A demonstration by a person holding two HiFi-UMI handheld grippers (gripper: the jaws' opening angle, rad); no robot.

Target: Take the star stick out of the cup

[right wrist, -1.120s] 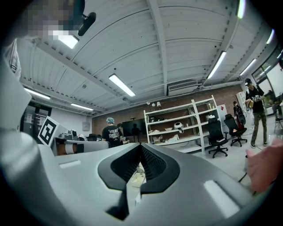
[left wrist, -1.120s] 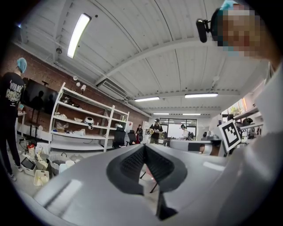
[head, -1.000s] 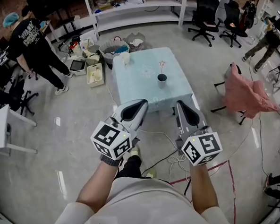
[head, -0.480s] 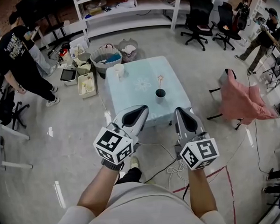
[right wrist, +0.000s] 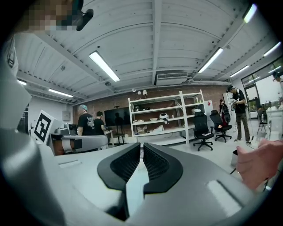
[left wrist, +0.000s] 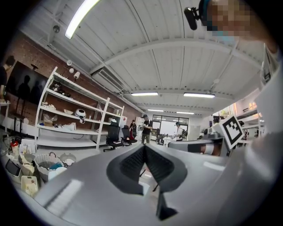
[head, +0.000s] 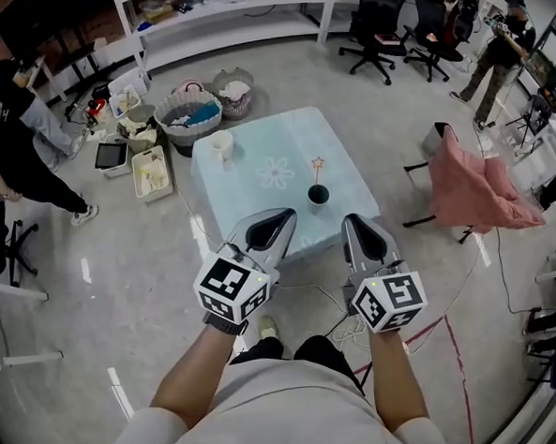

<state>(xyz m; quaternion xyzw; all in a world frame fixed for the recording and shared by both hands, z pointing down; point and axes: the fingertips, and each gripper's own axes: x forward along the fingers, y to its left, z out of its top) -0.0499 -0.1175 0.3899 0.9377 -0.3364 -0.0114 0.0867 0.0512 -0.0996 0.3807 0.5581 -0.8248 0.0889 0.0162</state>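
Left gripper [head: 280, 216] and right gripper [head: 355, 223], head view: closed, empty, short of the table's [head: 258, 194] near edge. Cup [head: 319, 195] by the right edge, star stick [head: 319, 164] upright inside; best pinched above the rim, lifted straight. Thin stem, small star on top. Left gripper view: jaws together, nothing between. Right gripper view: likewise.

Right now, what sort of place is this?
Probably a lab or workshop space: long white metal shelving against a brick wall, black wheeled office chairs, and a small table with a pale blue cloth on a glossy grey floor.
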